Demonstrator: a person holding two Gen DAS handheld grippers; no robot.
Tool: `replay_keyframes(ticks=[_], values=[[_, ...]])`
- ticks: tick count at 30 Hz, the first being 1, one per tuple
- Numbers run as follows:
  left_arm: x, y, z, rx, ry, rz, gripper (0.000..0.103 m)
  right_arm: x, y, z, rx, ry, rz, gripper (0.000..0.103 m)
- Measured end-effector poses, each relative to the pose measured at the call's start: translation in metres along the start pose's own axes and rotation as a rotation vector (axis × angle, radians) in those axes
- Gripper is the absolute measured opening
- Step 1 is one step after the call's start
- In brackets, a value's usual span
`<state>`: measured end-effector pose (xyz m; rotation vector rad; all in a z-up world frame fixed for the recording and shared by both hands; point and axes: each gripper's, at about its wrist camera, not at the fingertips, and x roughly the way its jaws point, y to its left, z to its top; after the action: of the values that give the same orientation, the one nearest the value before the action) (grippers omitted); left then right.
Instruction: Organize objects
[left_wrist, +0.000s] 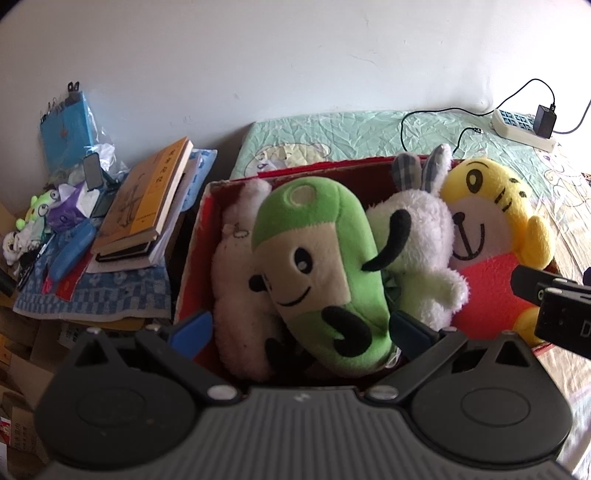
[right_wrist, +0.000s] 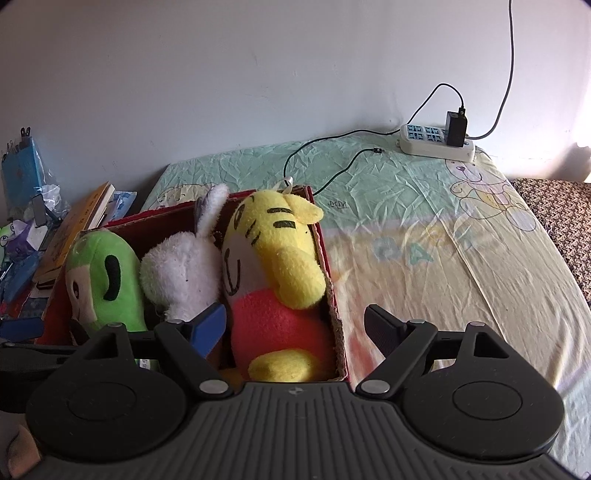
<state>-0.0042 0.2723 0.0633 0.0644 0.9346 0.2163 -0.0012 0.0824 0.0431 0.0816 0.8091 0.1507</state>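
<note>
Box: a red cardboard box stood on the bed, near its left edge.
Contents: four plush toys sat side by side inside it; from left to right, a white plush, a green plush, a white rabbit and a yellow tiger in red.
Left gripper: jaws apart, straddling the green plush without clamping it.
Right gripper: jaws apart, spanning the tiger and the box's right wall, holding nothing.
Far right: a power strip with a black charger lay on the bed.
Left of bed: stacked books on a blue checked cloth.
</note>
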Motion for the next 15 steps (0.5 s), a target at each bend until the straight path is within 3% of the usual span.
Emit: replay_keyframes(ticks=[15], values=[[0.0022, 0.0002, -0.0034, -0.028, -0.003, -0.003, 0.101, 0.0063, 0.0022, -0.0031, -0.015, 0.023, -0.015, 0.084]])
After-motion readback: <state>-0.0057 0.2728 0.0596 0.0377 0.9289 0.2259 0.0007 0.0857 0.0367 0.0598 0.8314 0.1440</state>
